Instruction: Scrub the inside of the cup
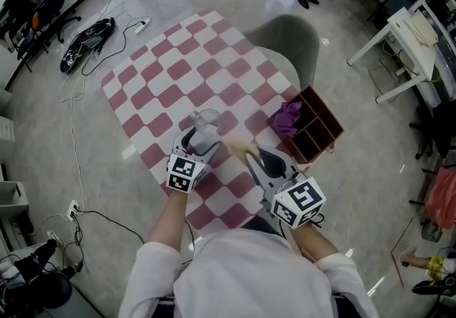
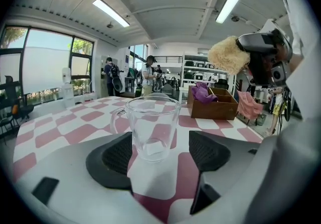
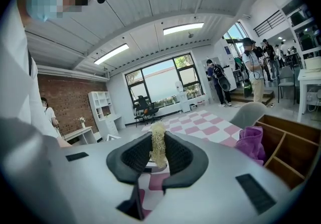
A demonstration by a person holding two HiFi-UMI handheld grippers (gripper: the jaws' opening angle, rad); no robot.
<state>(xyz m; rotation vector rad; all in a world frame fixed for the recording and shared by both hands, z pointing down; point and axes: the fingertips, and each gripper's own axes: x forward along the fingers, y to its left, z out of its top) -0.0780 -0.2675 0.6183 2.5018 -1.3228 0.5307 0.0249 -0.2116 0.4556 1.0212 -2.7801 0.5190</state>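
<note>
Obs., standing by the tabletop (image 1: 164, 74), red-and-white check cover. Clock directions read from the head view.

- Cup (image 2: 150, 126): clear glass with a handle, upright on the tabletop near the person's edge. Looks empty; I cannot tell from here whether it is soiled.
- Left gripper (image 2: 160, 153): jaws apart, one either side of the cup's lower body. There is a plain gap on the right-hand side, and I cannot tell whether the other side touches. The cup is bracketed, not clamped.
- Right gripper (image 3: 158, 155): jaws closed on a pale, fibrous scrubber (image 3: 157, 148), whose top tuft stands proud of the pads.
- Scrubber position: at about 4 o'clock of the cup, raised above rim level and clear of the glass. Nothing is inside the cup.
- Wooden box (image 1: 317, 127) at 3 o'clock of the cup, at the tabletop's edge, with a purple cloth (image 1: 287, 117) in one compartment. Not involved.

Status (my judgement): tool in hand, cup framed, scrubbing not begun. Left to do: close on the cup to steady it, lower the scrubber through the mouth, and work the wall and the bottom.
</note>
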